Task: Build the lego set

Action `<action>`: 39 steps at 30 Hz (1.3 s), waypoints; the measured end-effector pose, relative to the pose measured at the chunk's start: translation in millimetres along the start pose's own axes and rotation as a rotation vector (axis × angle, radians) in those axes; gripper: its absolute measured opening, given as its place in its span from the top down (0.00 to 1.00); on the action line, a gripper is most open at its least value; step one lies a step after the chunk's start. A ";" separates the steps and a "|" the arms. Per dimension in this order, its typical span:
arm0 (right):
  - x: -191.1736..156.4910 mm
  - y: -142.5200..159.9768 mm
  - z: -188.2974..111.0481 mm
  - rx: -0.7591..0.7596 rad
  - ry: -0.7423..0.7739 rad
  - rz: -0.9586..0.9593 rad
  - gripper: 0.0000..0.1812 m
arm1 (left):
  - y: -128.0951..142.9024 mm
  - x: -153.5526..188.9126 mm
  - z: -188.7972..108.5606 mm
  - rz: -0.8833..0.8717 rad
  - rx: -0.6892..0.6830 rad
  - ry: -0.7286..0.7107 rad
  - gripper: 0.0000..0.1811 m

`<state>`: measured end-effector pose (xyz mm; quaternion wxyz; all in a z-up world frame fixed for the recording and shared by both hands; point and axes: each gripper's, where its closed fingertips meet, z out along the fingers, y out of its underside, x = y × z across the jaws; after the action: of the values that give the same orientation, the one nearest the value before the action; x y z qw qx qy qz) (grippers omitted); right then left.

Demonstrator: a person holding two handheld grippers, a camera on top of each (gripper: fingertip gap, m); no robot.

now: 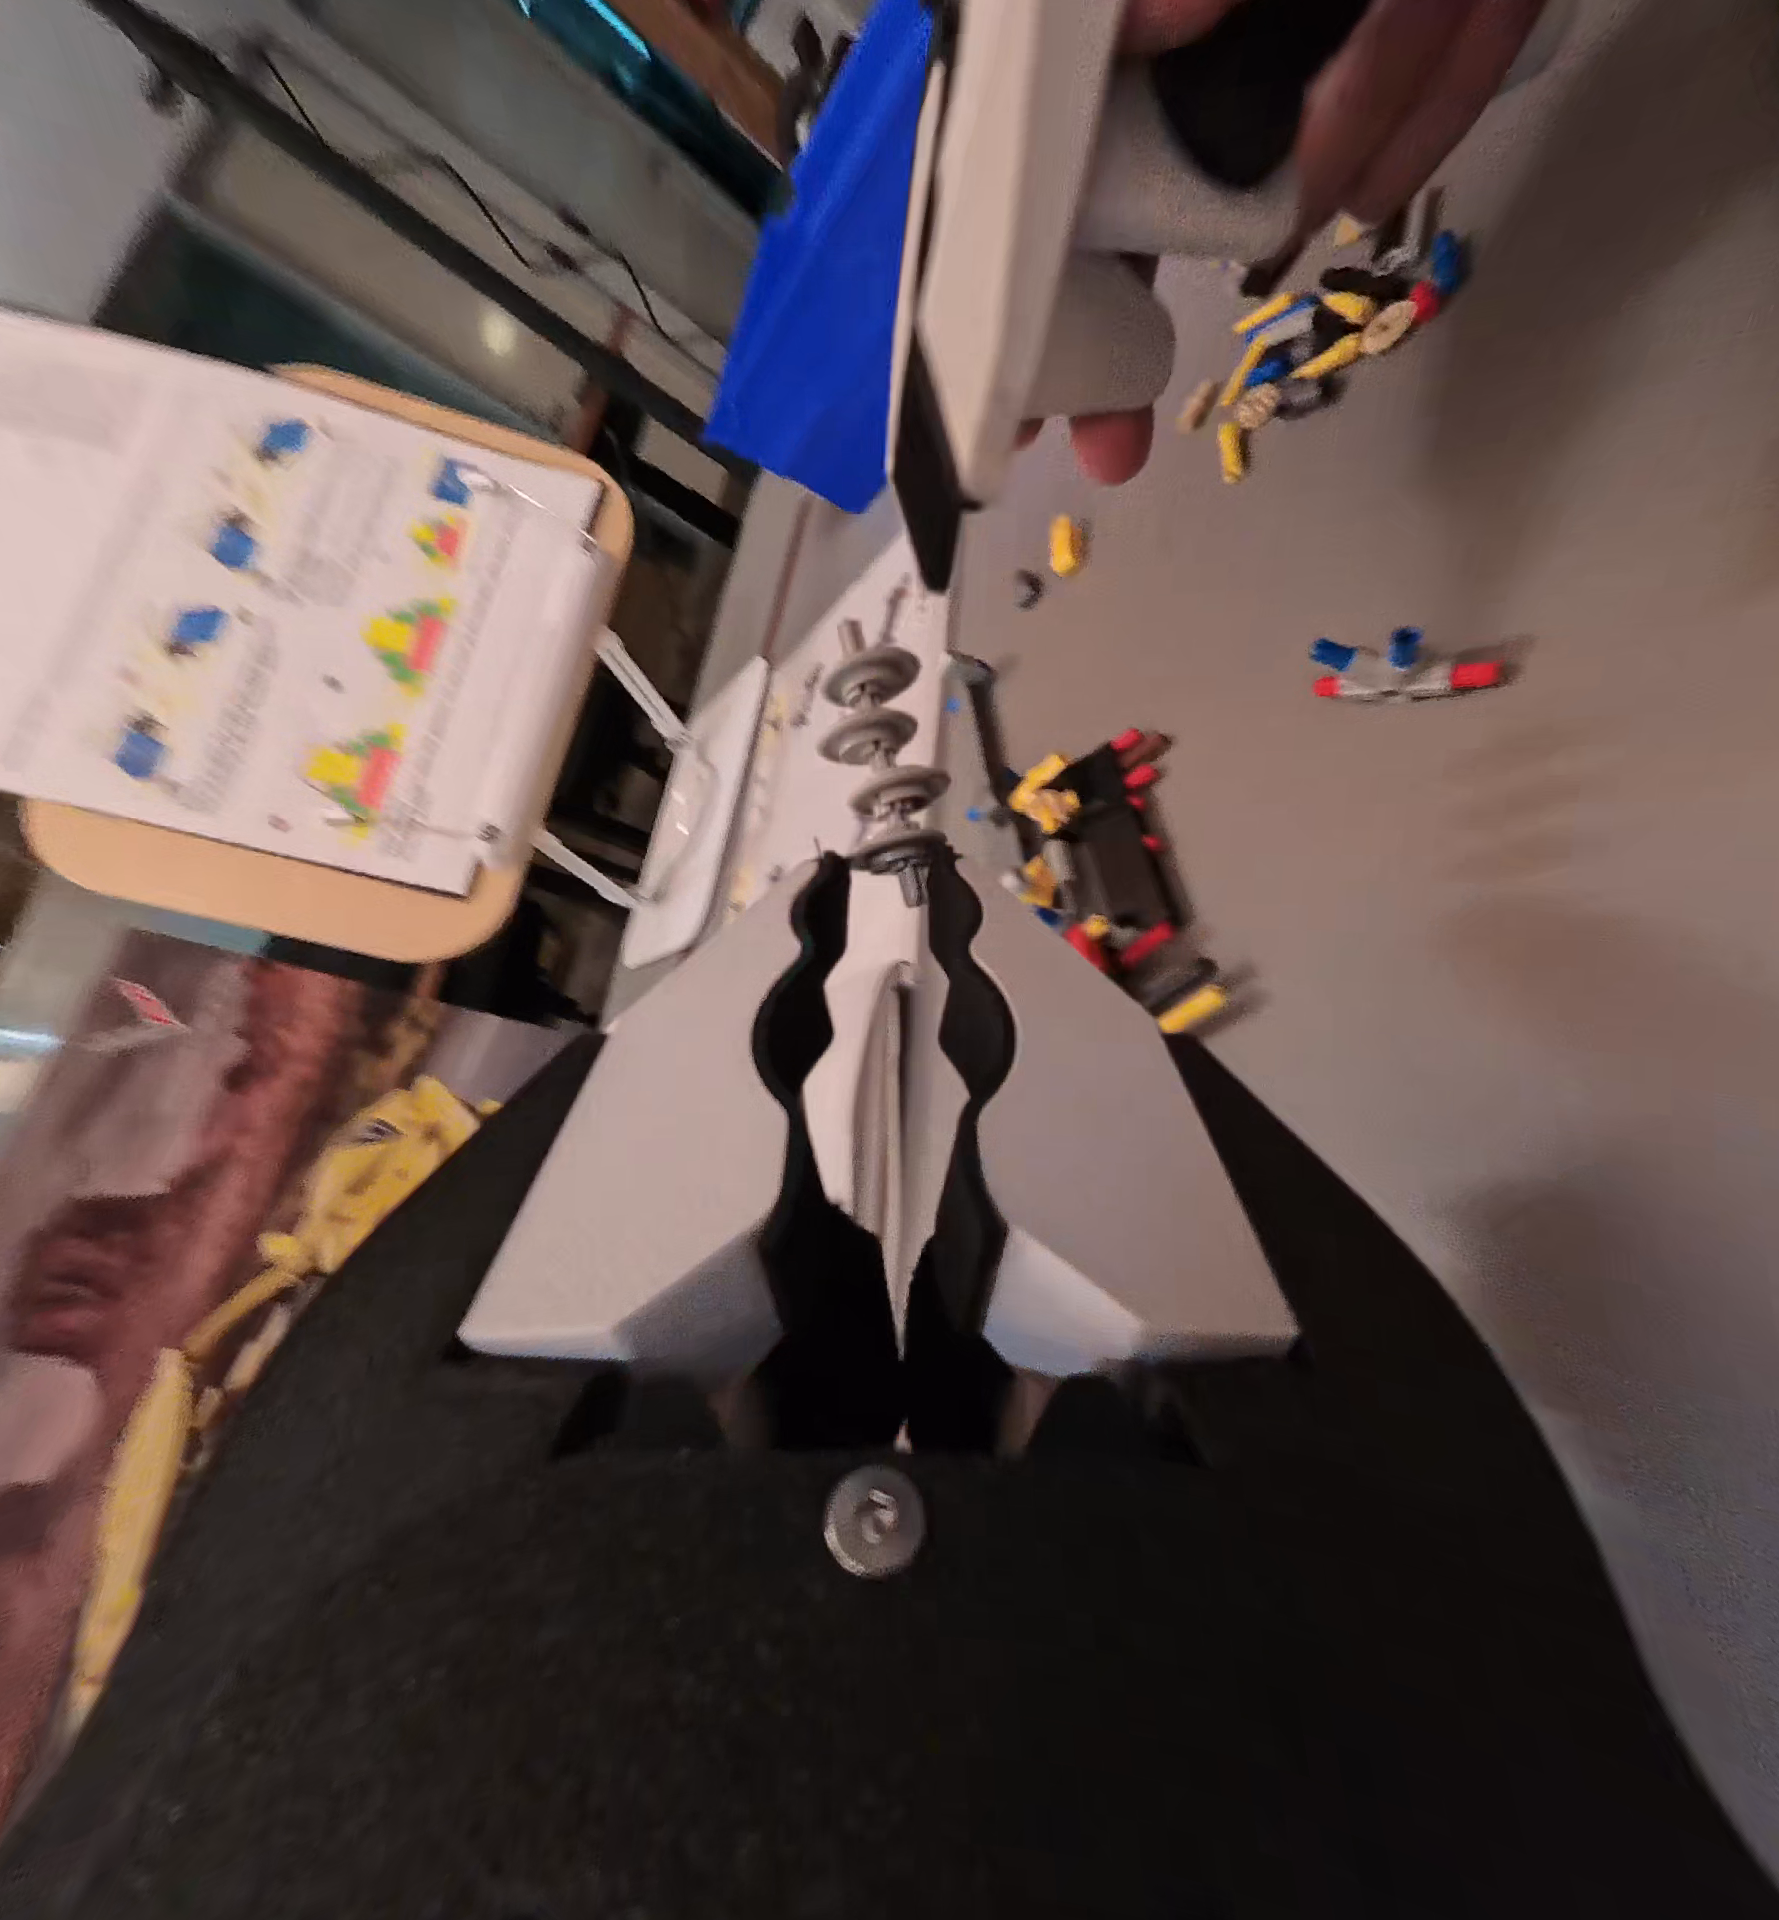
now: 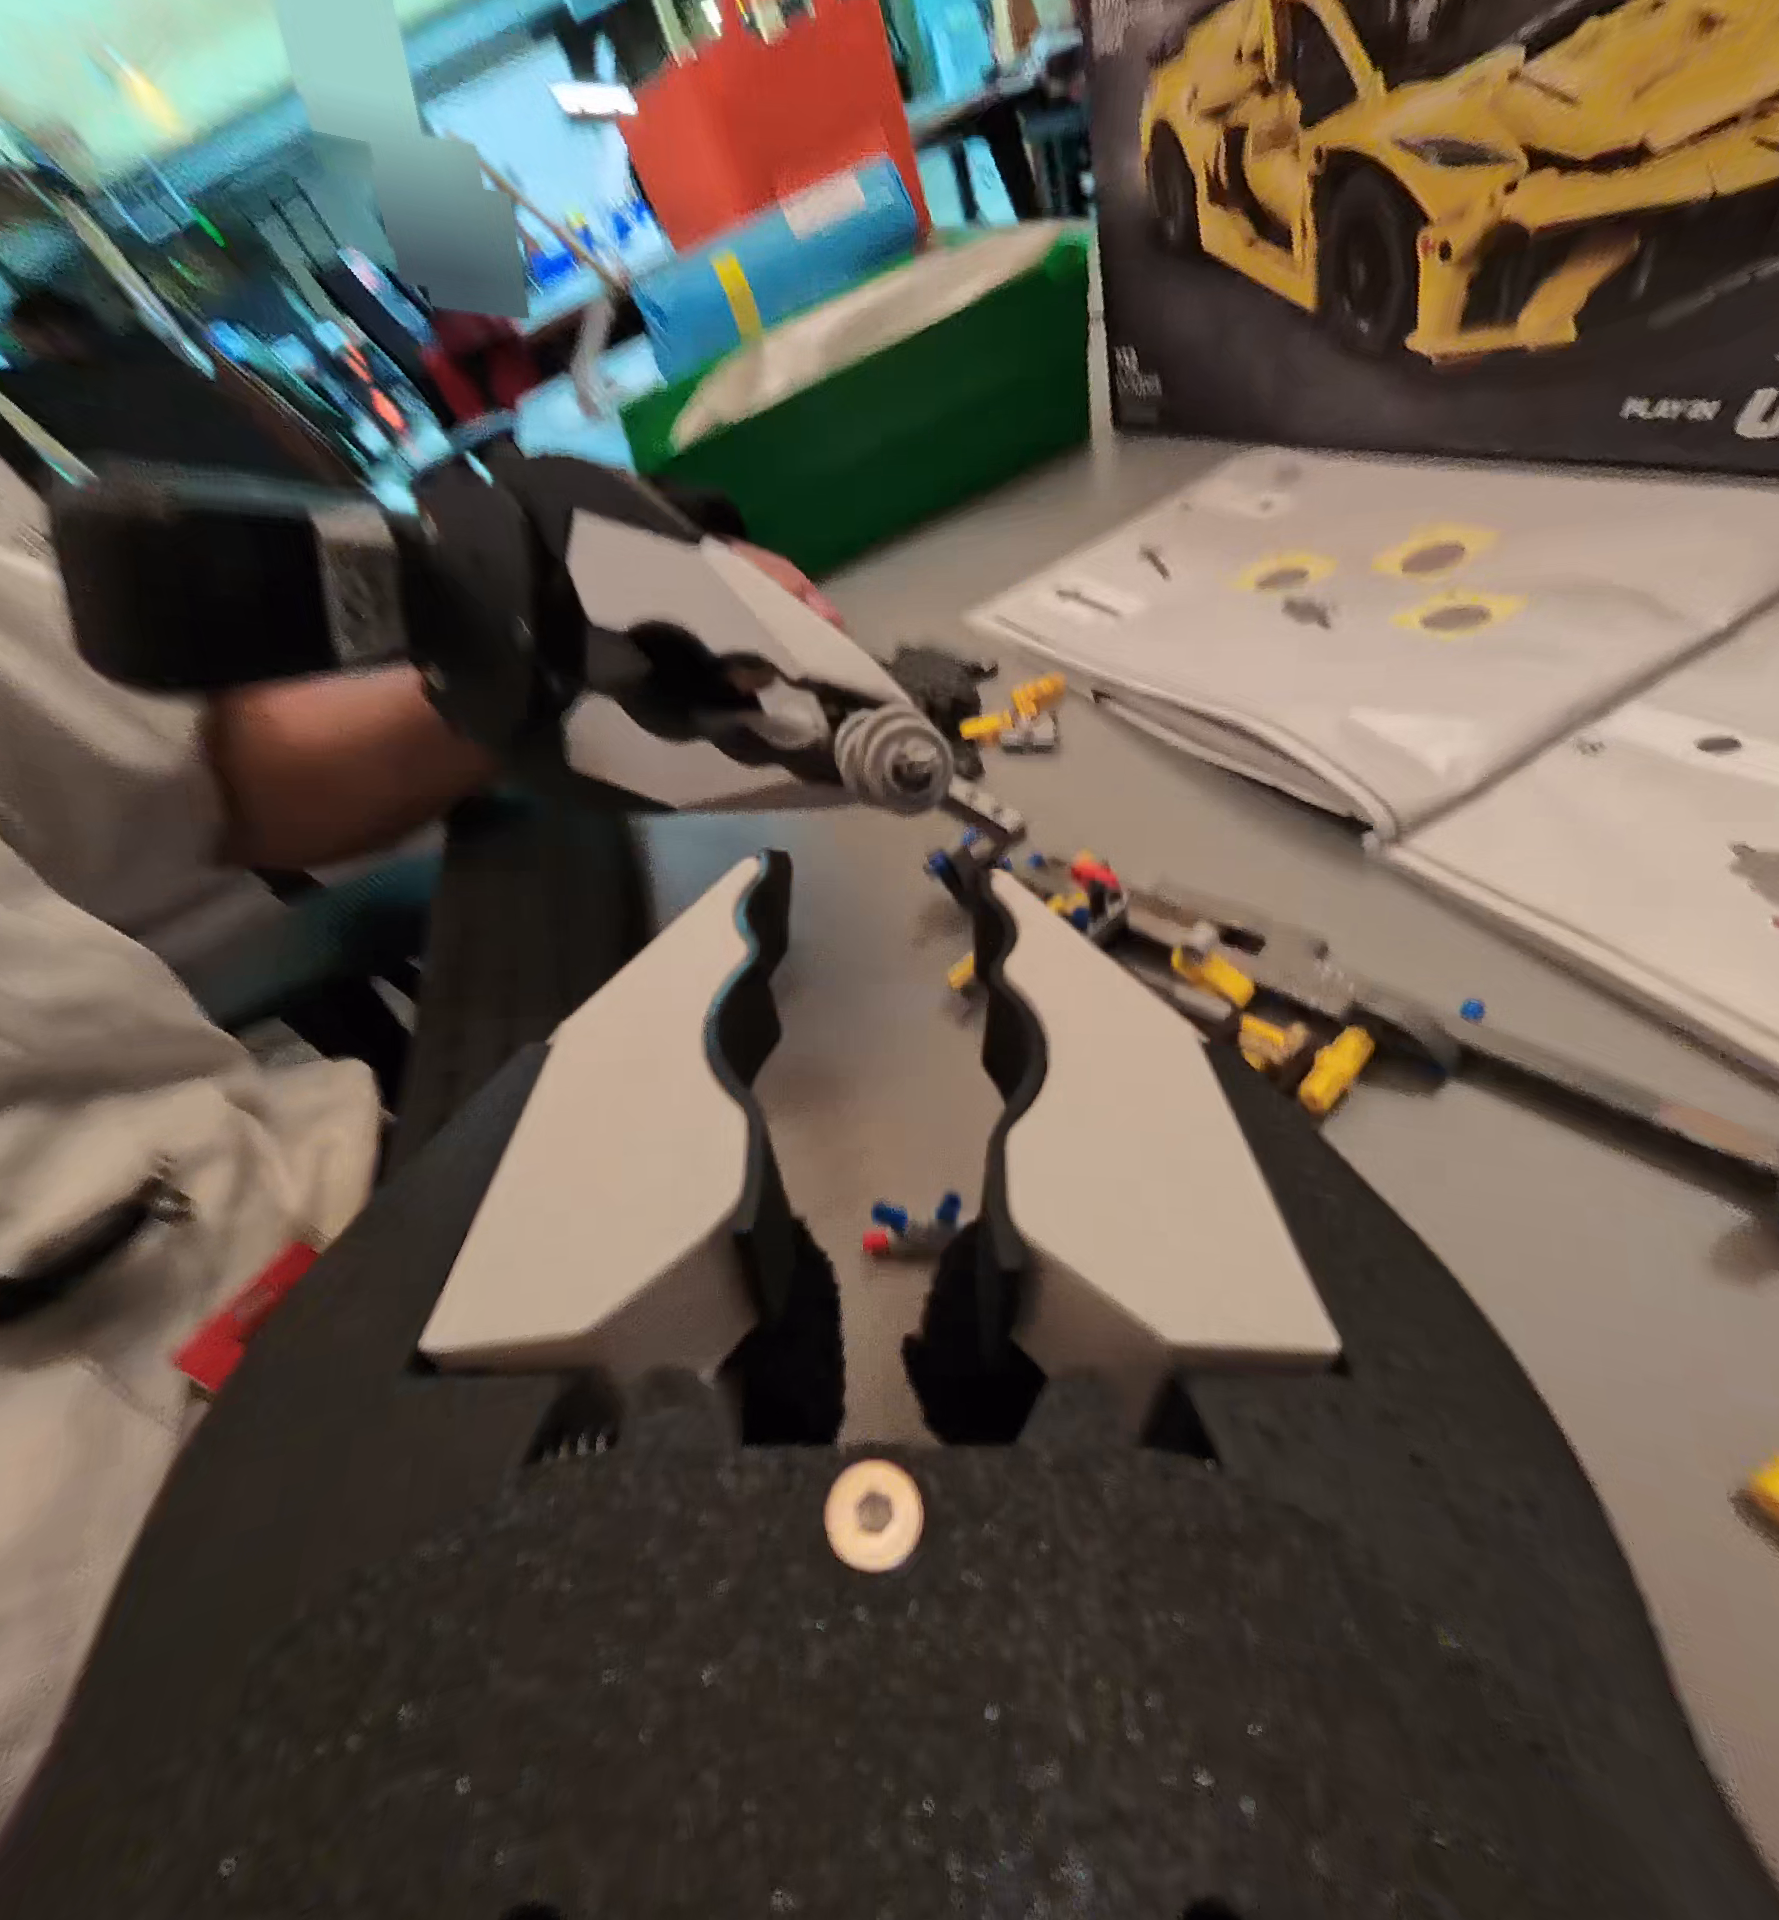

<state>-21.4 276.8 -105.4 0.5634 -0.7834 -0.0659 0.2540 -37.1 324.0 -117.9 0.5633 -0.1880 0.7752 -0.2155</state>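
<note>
The left tongs (image 1: 890, 873) are closed on the near end of a grey axle (image 1: 885, 753) strung with round discs; the axle's long axis runs straight out from the tips, held in the air above the bench (image 1: 1487, 1039). The right tongs (image 2: 880, 883) stand open and empty, just below and short of the axle's free end, so they are the nearer tool to meet it, I judge. Beyond them lies the half-built black and yellow frame (image 1: 1103, 873); loose bricks (image 1: 1311, 332) scatter toward the bench's far edge, near the open instruction book (image 2: 1404, 644) and the car box (image 2: 1467, 218).
</note>
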 end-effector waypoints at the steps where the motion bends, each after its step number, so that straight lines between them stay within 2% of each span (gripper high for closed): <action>1: 2.3 -10.6 0.4 0.024 -0.029 0.033 0.84 | -1.2 -7.3 1.9 0.032 0.017 -0.022 0.93; 5: 12.3 -34.3 2.7 0.080 -0.079 0.058 0.91 | -3.1 -23.4 7.6 0.084 0.058 -0.046 0.92; 16: 31.3 -28.7 11.8 0.056 -0.109 0.104 0.94 | -1.7 -30.1 20.4 0.067 0.111 0.002 0.92; 21: 28.9 -31.4 7.6 0.079 -0.134 0.083 0.95 | -0.2 -23.3 23.0 0.046 0.119 0.050 0.93; 26: 22.0 -29.0 5.7 0.069 -0.163 0.055 0.93 | 0.2 -18.3 23.6 -0.001 0.113 0.081 0.98; 34: 27.1 -16.5 6.8 0.042 -0.086 0.020 0.95 | 4.6 -5.7 30.4 -0.150 0.096 0.155 0.98; 39: 38.1 -27.5 -0.5 0.060 -0.029 -0.005 0.96 | 11.9 -16.6 37.5 -0.203 0.063 0.131 0.98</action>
<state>16.8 301.1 -92.5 0.5862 -0.7622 -0.0687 0.2658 3.0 338.2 -121.5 0.4922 -0.2331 0.7802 -0.3076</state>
